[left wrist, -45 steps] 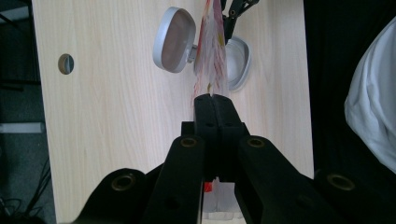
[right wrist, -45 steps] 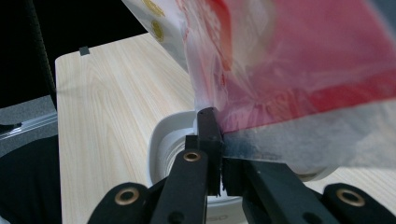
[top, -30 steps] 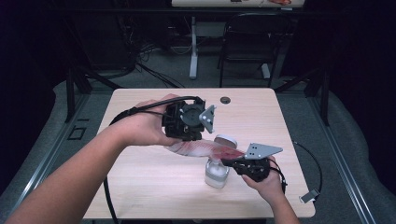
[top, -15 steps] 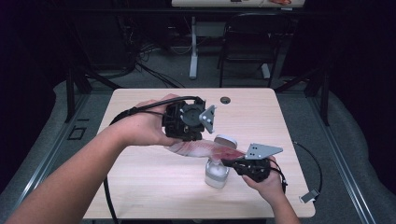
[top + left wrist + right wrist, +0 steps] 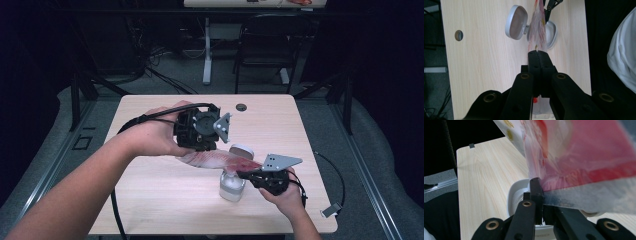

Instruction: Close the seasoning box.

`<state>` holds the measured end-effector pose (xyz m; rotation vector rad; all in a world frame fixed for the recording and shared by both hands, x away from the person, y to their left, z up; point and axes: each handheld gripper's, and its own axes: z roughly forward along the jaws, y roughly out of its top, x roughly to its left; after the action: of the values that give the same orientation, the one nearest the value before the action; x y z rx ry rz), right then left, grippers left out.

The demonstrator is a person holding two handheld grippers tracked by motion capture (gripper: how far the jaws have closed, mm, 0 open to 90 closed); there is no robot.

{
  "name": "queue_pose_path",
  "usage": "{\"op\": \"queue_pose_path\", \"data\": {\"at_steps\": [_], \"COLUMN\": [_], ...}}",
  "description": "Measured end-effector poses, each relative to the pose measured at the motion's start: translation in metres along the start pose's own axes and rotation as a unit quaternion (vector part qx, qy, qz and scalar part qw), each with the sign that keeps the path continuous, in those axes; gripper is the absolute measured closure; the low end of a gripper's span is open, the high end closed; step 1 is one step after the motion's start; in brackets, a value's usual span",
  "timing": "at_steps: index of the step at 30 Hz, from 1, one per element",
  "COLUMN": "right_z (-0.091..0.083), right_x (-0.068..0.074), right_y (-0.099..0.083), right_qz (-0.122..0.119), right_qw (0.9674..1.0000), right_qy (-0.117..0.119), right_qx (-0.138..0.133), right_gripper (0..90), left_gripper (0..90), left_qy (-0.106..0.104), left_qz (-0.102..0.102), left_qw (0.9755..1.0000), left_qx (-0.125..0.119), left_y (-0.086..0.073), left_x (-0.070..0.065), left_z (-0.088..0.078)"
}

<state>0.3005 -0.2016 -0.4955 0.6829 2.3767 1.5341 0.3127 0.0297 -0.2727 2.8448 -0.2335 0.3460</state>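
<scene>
Above the open white container (image 5: 232, 186), you hold the red-and-white plastic pouch (image 5: 216, 160) stretched between both grippers: the left gripper (image 5: 200, 147) is clamped on one end, the right gripper (image 5: 245, 174) on the other. You seem mid-way through positioning it for pouring; next, tilt its mouth squarely over the container, avoiding the hinged lid (image 5: 241, 150).

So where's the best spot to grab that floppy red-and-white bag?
By its flat sealed edges, one claw at each end, as now: left claw and right claw each pinch the bag edge-on. It is thin and limp, so probably only edges give grip.
</scene>
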Motion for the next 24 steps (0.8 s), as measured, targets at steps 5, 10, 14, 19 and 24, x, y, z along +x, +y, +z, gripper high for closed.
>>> {"op": "queue_pose_path", "data": {"at_steps": [5,10,14,19,24], "right_z": [0.0002,0.001,0.0009,0.001,0.001], "right_x": [0.0001,0.0007,0.0008,0.0007,0.0007], "right_y": [-0.0001,-0.0001,-0.0001,-0.0001,-0.0001], "right_qz": [0.001,0.0,0.0,0.0,0.0], "right_qw": [1.0,1.0,1.0,1.0,1.0], "right_qy": [0.001,0.001,0.0,-0.001,0.0], "right_qx": [-0.001,0.0,0.0,0.0,0.0], "right_gripper": [89.4,89.4,89.4,89.4,89.4], "left_gripper": [90.0,90.0,90.0,90.0,90.0], "left_qy": [0.0,-0.001,-0.004,-0.002,-0.003], "left_qz": [-0.002,-0.002,0.0,0.002,0.0], "left_qw": [1.0,1.0,1.0,1.0,1.0], "left_qx": [-0.002,0.001,0.004,0.003,0.005], "left_y": [0.001,0.0016,0.0022,0.0028,0.0039], "left_x": [-0.0005,-0.0006,-0.0002,0.0001,0.0], "left_z": [0.0002,-0.0004,-0.0008,-0.0006,-0.0011]}}
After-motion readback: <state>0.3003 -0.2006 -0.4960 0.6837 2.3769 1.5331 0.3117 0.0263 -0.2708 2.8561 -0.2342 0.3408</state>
